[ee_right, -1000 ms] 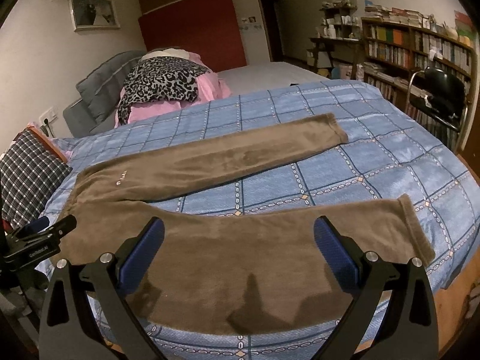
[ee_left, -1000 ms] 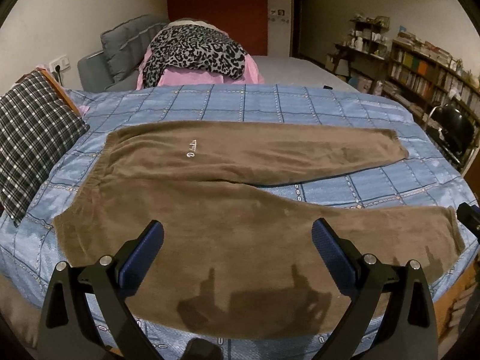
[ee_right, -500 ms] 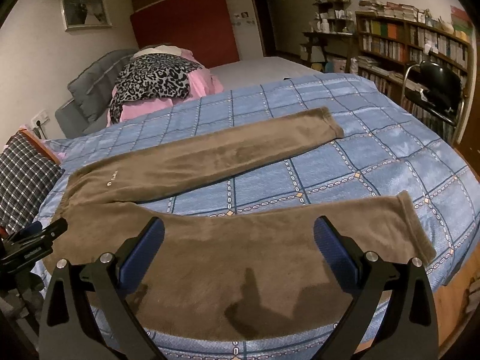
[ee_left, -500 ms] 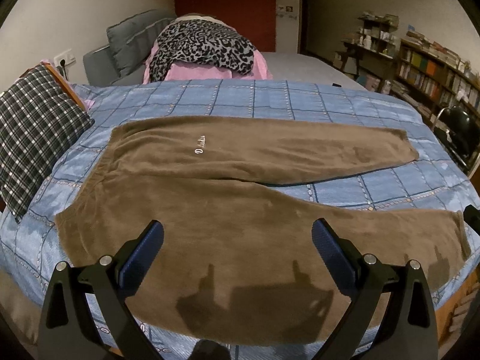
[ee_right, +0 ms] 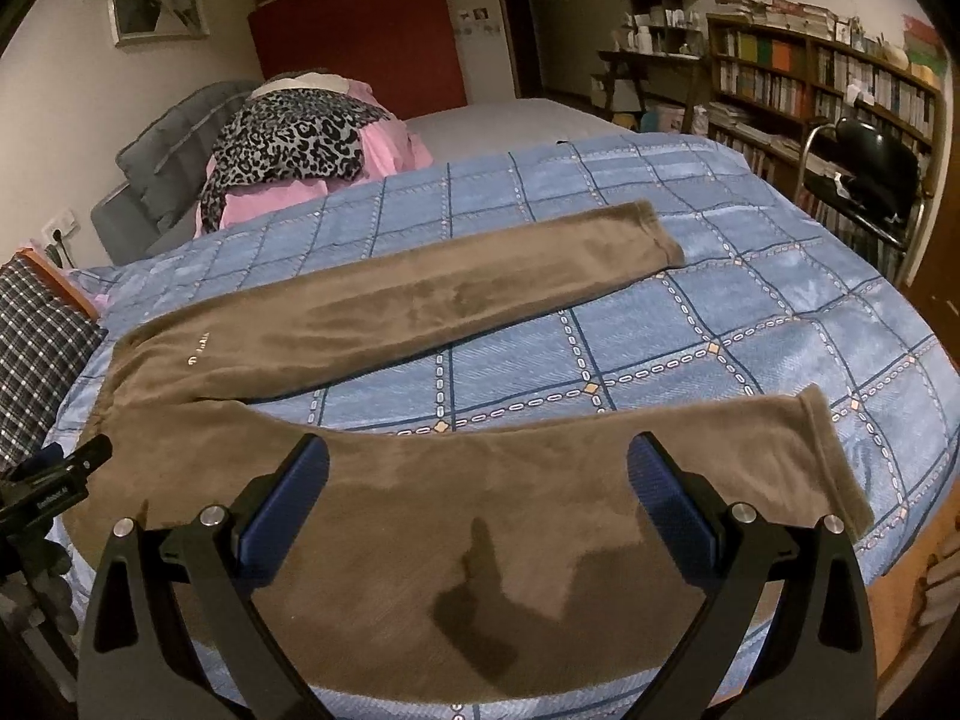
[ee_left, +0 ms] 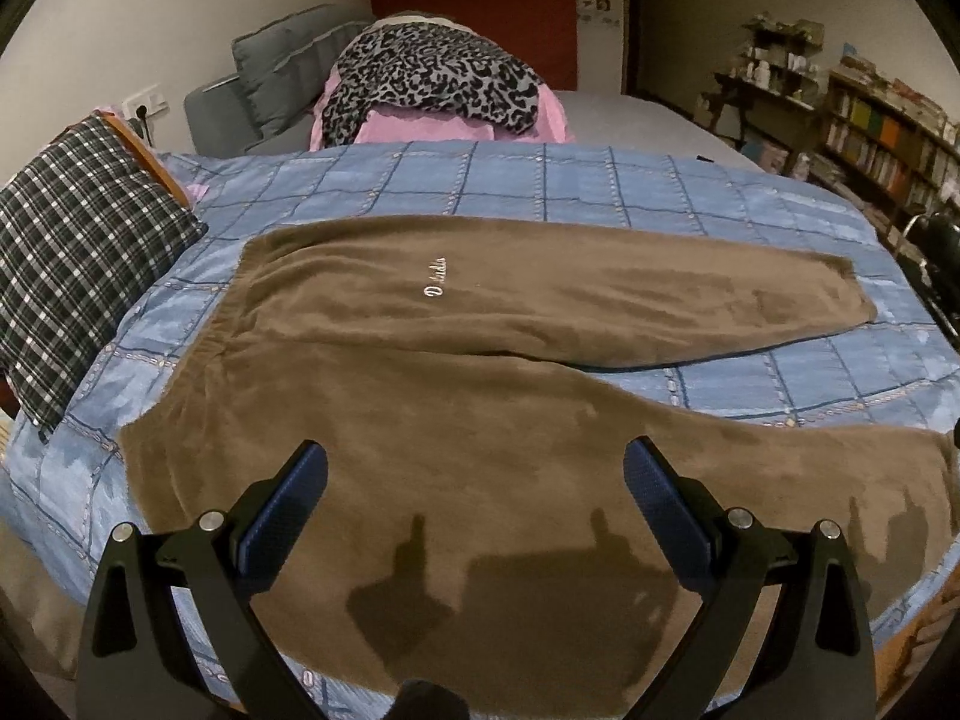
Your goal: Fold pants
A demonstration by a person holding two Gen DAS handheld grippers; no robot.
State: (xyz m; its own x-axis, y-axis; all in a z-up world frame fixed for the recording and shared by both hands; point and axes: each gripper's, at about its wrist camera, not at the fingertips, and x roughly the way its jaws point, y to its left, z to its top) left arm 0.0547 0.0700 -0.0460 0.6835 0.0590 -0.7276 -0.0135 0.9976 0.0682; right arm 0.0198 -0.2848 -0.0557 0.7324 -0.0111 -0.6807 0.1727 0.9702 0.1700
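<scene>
Brown fleece pants [ee_left: 480,372] lie flat on a blue checked bedspread [ee_left: 540,180], waistband at the left, both legs spread apart toward the right. A small white logo sits on the far leg. My left gripper [ee_left: 474,480] is open and empty, above the near leg's thigh part. My right gripper [ee_right: 477,480] is open and empty, above the near leg [ee_right: 540,468] toward its cuff. The far leg [ee_right: 420,300] runs to the upper right. The left gripper's body shows at the left edge of the right wrist view [ee_right: 54,480].
A plaid pillow [ee_left: 78,252] lies at the bed's left. A pink and leopard-print pile [ee_left: 432,84] and grey cushions sit at the far end. Bookshelves [ee_right: 828,78] and a black chair [ee_right: 864,174] stand at the right. The bed's near edge is just below the grippers.
Both grippers have moved in closer over the near leg and slightly lower; the pants appear larger. Jaws stay open. The pants have not moved.
</scene>
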